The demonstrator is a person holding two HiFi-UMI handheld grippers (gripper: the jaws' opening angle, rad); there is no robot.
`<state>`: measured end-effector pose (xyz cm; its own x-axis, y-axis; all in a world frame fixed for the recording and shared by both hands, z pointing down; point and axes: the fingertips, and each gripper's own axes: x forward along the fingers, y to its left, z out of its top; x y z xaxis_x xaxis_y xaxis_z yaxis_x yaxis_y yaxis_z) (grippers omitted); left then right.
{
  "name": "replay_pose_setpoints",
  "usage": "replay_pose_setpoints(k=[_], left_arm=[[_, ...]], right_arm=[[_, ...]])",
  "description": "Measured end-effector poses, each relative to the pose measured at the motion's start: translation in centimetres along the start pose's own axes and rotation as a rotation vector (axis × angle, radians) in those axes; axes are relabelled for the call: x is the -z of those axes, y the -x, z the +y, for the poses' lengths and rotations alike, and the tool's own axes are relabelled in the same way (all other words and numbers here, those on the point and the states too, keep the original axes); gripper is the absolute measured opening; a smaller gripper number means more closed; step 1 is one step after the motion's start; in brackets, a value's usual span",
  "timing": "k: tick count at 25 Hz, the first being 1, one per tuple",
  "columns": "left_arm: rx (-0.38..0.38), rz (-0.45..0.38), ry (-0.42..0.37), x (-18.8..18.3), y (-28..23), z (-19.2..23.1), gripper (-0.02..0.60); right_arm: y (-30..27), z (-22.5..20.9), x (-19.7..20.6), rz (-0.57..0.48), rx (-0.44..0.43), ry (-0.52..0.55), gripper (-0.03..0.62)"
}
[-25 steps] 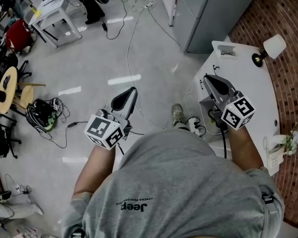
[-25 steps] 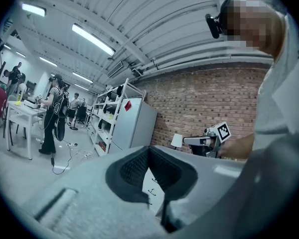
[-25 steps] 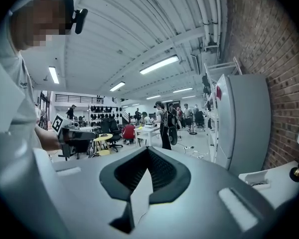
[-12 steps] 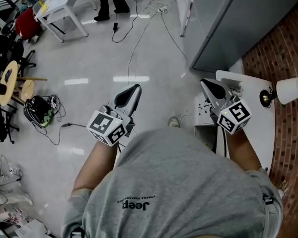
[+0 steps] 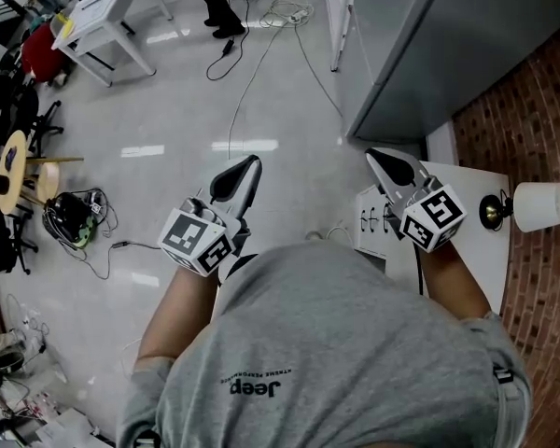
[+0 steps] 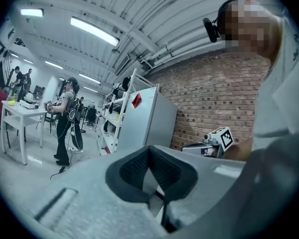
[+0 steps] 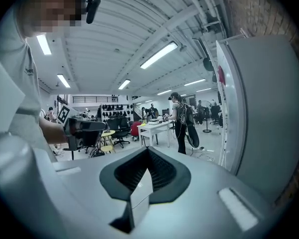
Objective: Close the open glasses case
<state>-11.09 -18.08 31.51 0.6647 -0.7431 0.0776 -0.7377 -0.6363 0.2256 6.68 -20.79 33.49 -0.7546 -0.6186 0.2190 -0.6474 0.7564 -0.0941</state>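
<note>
My left gripper (image 5: 250, 163) and right gripper (image 5: 375, 157) are both pressed together, empty. No glasses case shows anywhere (only a white table (image 5: 467, 215) with a lamp (image 5: 534, 205) at my right), so closing it looks wholly undone.

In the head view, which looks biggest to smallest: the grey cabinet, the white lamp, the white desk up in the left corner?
Grey cabinet, largest.
White desk, partly cut off.
White lamp, smallest.
</note>
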Motion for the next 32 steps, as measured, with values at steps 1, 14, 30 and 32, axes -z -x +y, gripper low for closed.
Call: replay_pose_setpoints(k=[1, 14, 30, 32], left_arm=[[0.000, 0.002, 0.001, 0.0, -0.5, 0.4, -0.003], [0.170, 0.040, -0.014, -1.7, -4.2, 8.6, -0.003], [0.168, 0.040, 0.004, -2.1, -5.3, 10.8, 0.101], [0.187, 0.056, -0.001, -2.0, -5.8, 10.3, 0.193]], right_arm=[[-0.3, -0.4, 0.0, 0.001, 0.001, -0.006, 0.009], [-6.7, -2.6, -2.4, -0.030, 0.158, -0.033, 0.009], [-8.8, -3.7, -3.2, -0.017, 0.141, -0.028, 0.009], [-8.4, -3.9, -3.6, -0.022, 0.143, -0.026, 0.009]])
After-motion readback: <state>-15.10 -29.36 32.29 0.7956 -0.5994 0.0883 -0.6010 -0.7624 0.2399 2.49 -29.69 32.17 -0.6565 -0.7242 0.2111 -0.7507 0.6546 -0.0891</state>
